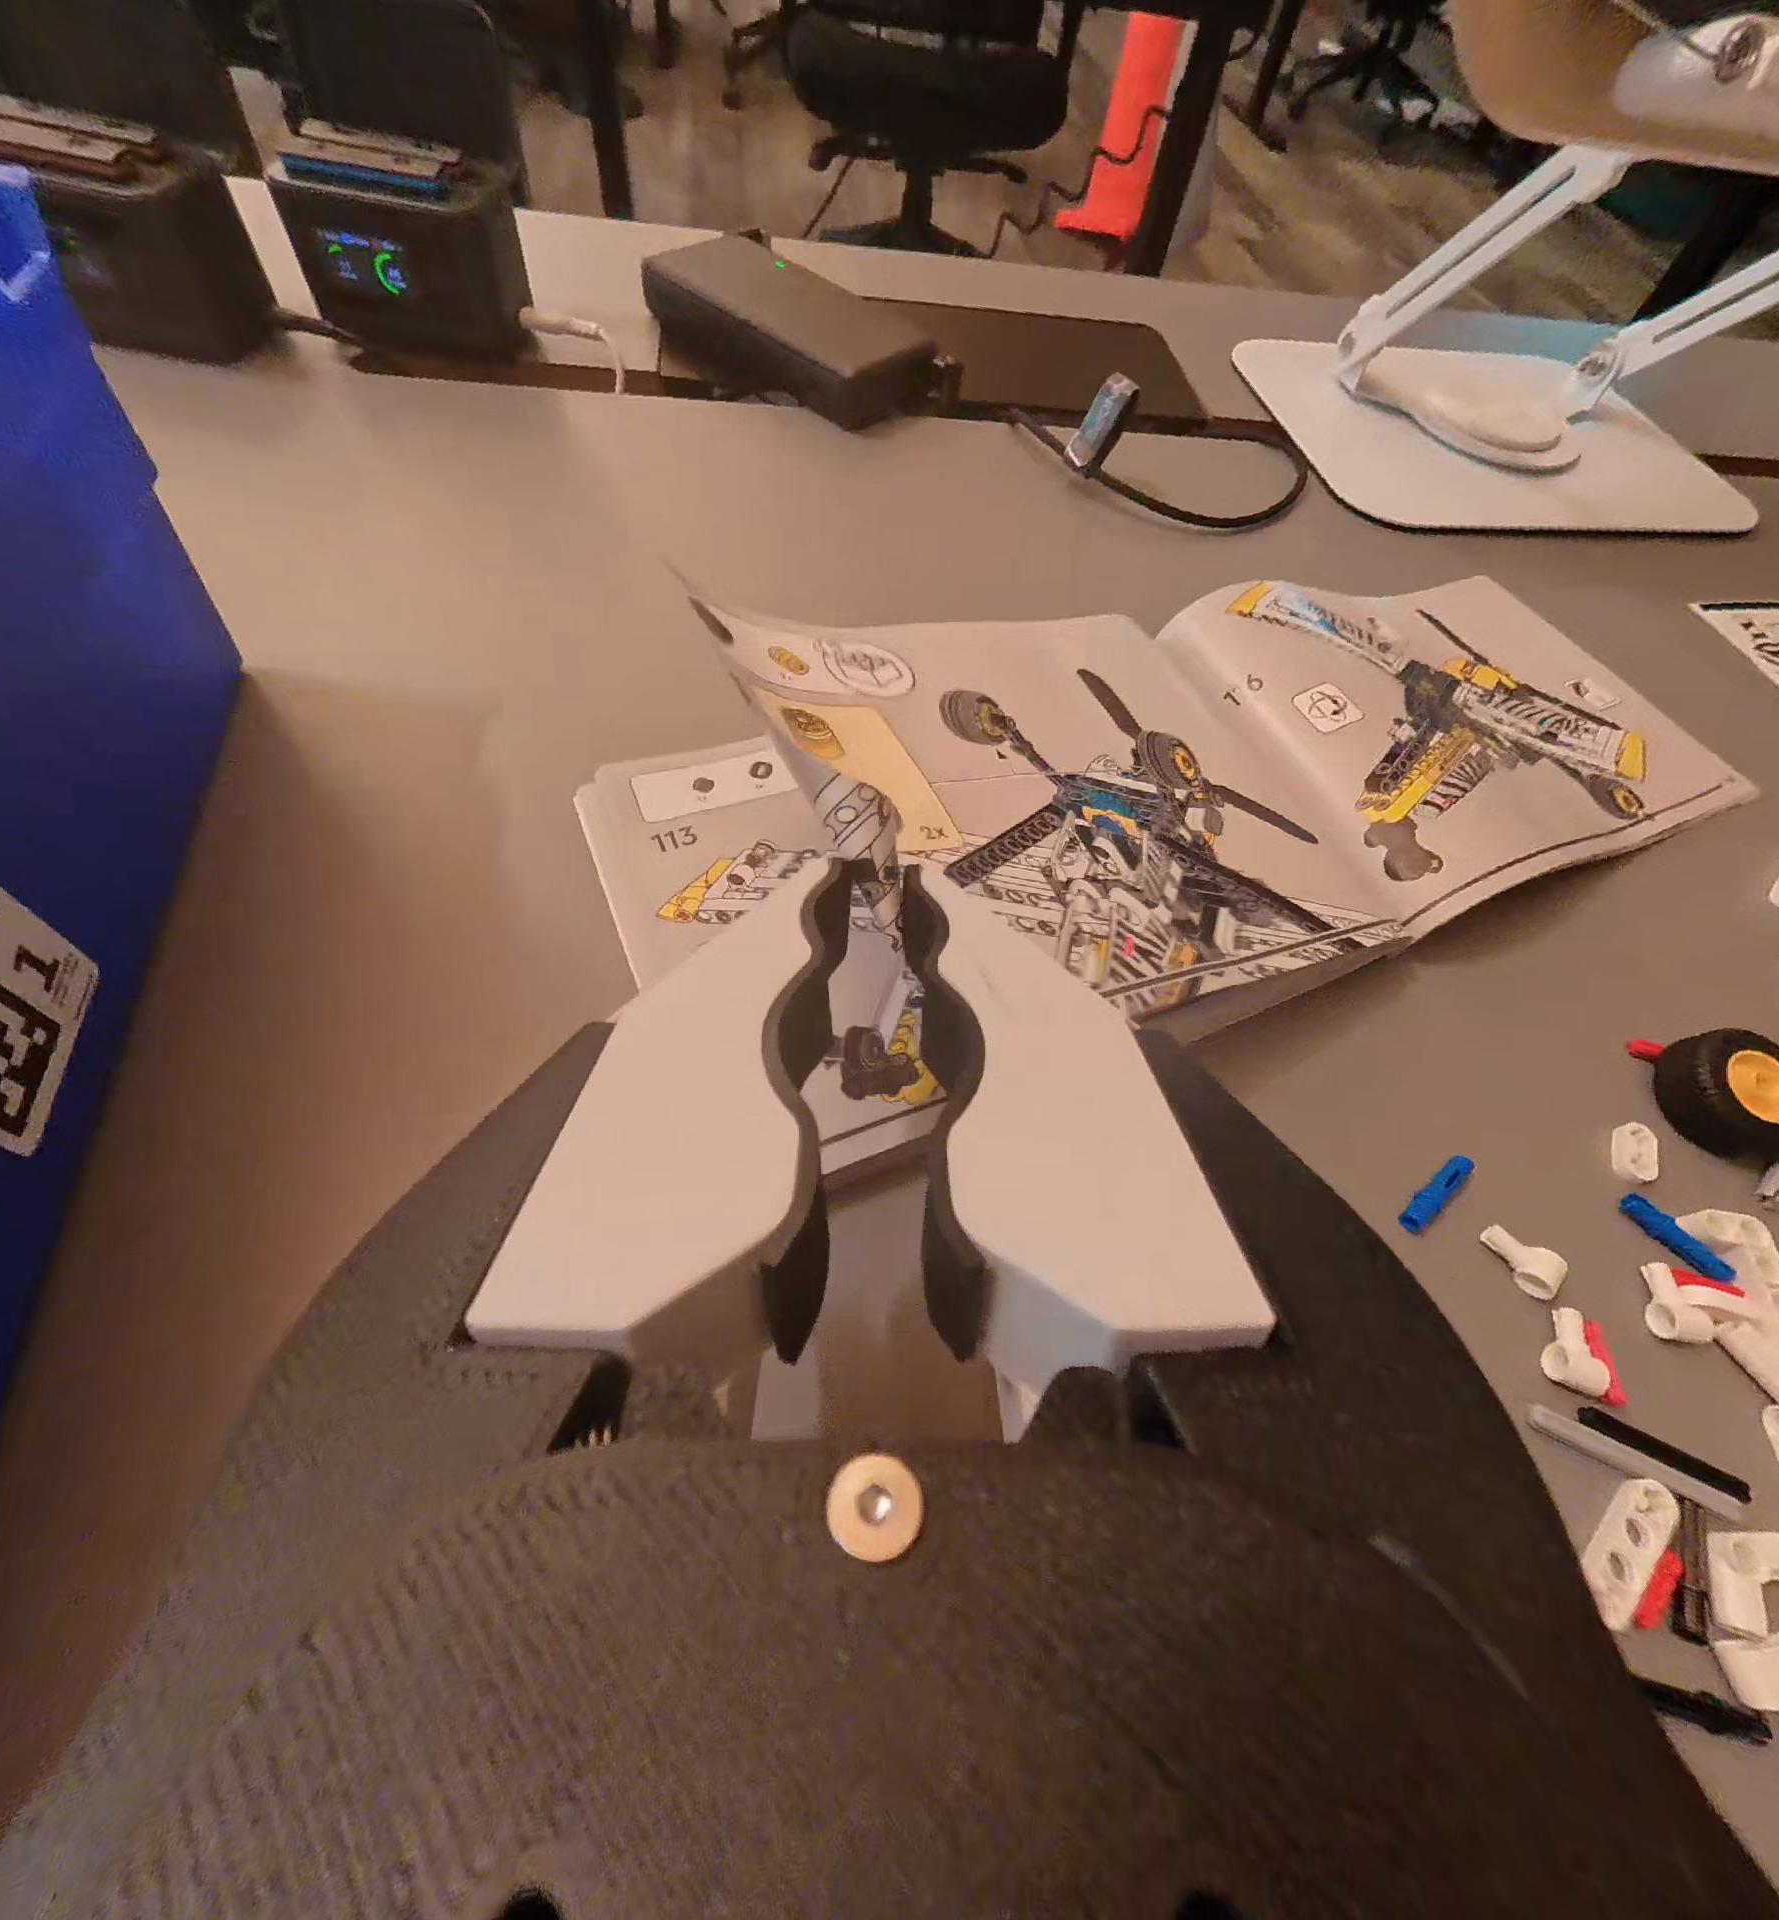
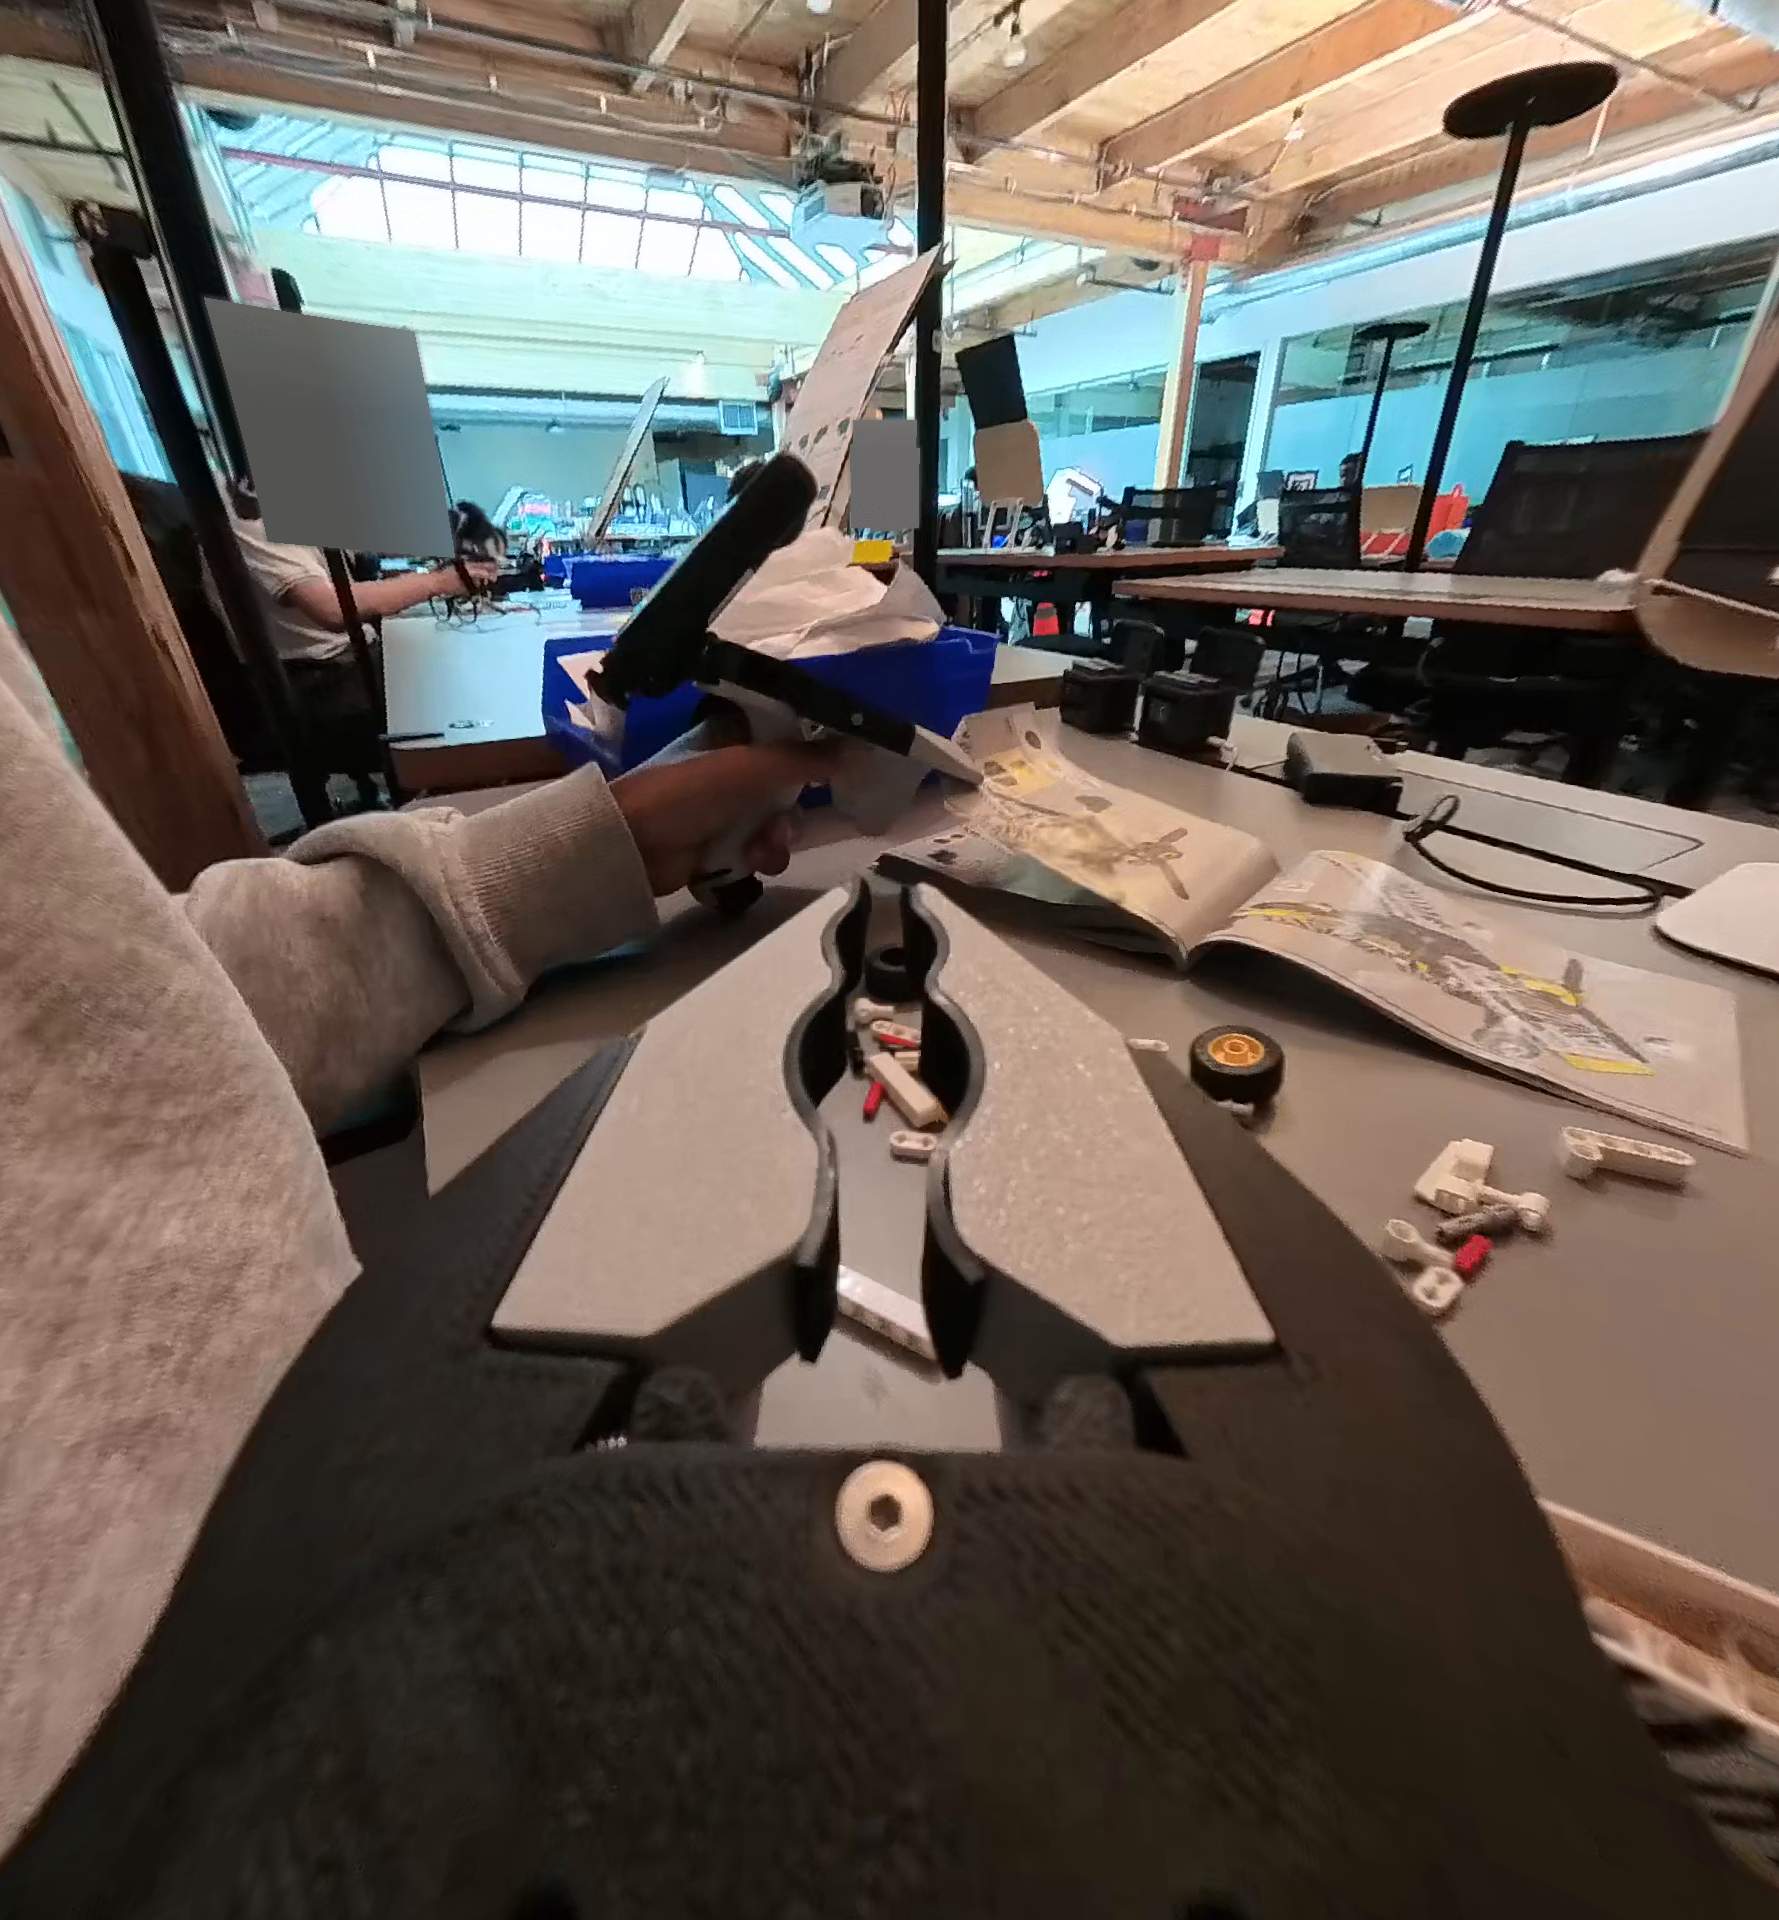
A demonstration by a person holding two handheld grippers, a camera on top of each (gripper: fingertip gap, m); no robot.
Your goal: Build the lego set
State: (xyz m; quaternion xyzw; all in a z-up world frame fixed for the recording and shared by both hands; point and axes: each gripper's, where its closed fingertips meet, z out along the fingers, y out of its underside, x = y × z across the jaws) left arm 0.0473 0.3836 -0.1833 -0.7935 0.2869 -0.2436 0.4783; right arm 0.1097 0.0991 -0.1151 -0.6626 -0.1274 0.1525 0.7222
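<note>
on the grey desk (image 1: 397, 623) of an open office, the left gripper (image 1: 877, 883) pinches a booklet (image 1: 1228, 790) page; right gripper (image 2: 887, 914) narrow, empty; lego pieces (image 1: 1695, 1299) lie right; tagged blue bin (image 1: 54, 727) left.

The left wrist view is dim and warm-toned, the grey tabletop (image 1: 428, 582) evenly lit with soft shadows beside the blue bin (image 1: 54, 644). Motion blur smears the lifted page of the instruction booklet (image 1: 1228, 769) and the black housing near the lens. The right wrist view is far brighter: daylight pours from a skylight (image 2: 511, 197) and washes the far hall in a pale blue-green cast. There the tabletop (image 2: 1643, 1351) carries a mild sheen, and the grey sleeve (image 2: 137, 1039) is soft-focused. Both views bow straight lines strongly toward the edges, and their corners are blurred.
</note>
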